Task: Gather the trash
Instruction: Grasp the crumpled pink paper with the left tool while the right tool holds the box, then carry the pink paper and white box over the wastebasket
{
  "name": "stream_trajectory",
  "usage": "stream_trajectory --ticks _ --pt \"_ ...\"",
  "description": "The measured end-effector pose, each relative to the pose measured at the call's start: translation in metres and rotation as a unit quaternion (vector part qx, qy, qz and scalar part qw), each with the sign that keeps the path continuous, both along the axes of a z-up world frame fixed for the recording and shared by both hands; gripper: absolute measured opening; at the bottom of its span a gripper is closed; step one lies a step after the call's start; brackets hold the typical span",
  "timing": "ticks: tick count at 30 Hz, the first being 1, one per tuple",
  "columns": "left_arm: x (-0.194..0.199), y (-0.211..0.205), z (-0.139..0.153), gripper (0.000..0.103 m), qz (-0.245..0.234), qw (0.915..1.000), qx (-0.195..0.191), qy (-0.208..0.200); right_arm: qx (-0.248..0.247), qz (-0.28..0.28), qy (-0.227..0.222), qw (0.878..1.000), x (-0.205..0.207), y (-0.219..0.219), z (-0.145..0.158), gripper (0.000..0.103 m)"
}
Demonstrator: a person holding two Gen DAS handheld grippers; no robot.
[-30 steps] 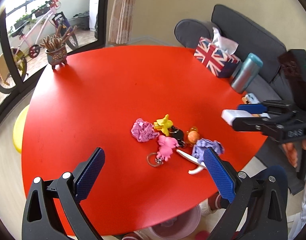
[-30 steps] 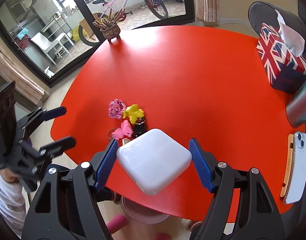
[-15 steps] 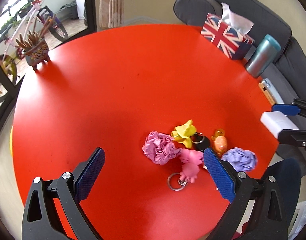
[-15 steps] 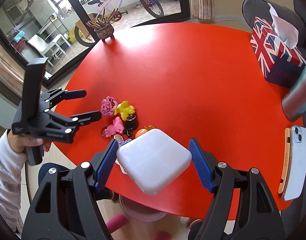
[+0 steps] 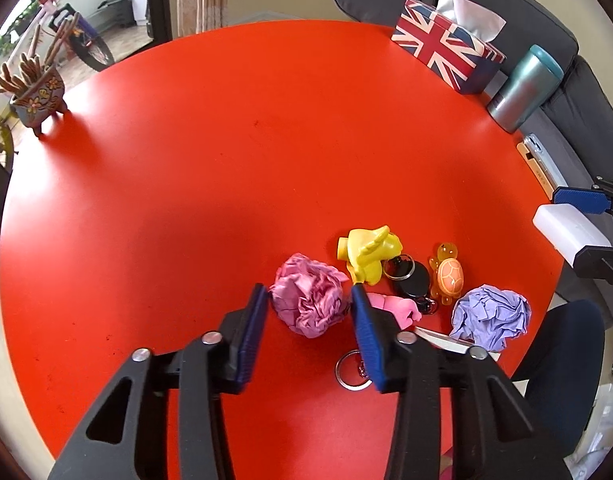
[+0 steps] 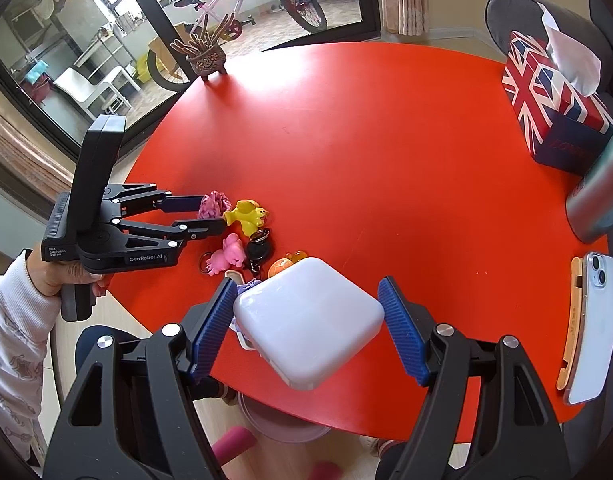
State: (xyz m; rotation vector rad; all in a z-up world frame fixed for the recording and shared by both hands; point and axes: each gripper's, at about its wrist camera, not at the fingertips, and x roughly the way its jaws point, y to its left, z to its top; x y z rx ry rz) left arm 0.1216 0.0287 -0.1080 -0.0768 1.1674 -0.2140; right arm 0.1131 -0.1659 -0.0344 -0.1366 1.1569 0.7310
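A crumpled pink paper ball (image 5: 306, 302) lies on the red round table (image 5: 226, 160). My left gripper (image 5: 308, 292) is closing on it, and both blue pads touch its sides. From the right wrist view the left gripper (image 6: 214, 212) and a person's hand are at the table's left edge, with the pink ball (image 6: 213, 204) between the fingers. A crumpled purple paper ball (image 5: 490, 316) sits to the right, partly hidden in the right wrist view. My right gripper (image 6: 306, 292) is shut on a white square box (image 6: 306, 320), held over the table's near edge.
Keychain toys lie beside the paper: a yellow figure (image 5: 370, 256), an orange turtle (image 5: 449, 274), a pink figure (image 6: 228, 256) and a black reel (image 5: 410, 278). A flag tissue box (image 5: 446, 54), a tumbler (image 5: 524, 88), a phone (image 6: 594, 332) and a plant pot (image 5: 36, 94) ring the table. A bin (image 6: 282, 426) stands below the edge.
My left gripper came down and forward over the pink paper ball, and its jaws closed from wide open to its sides. The right gripper and white box stayed still.
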Motion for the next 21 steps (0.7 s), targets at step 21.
stream_trajectory --ticks 21 --pt "-0.058 -0.011 0.047 0.036 0.027 0.9949 0.005 -0.097 0.009 0.004 -0.033 0.999 -0.019 0.001 0.010 0.072"
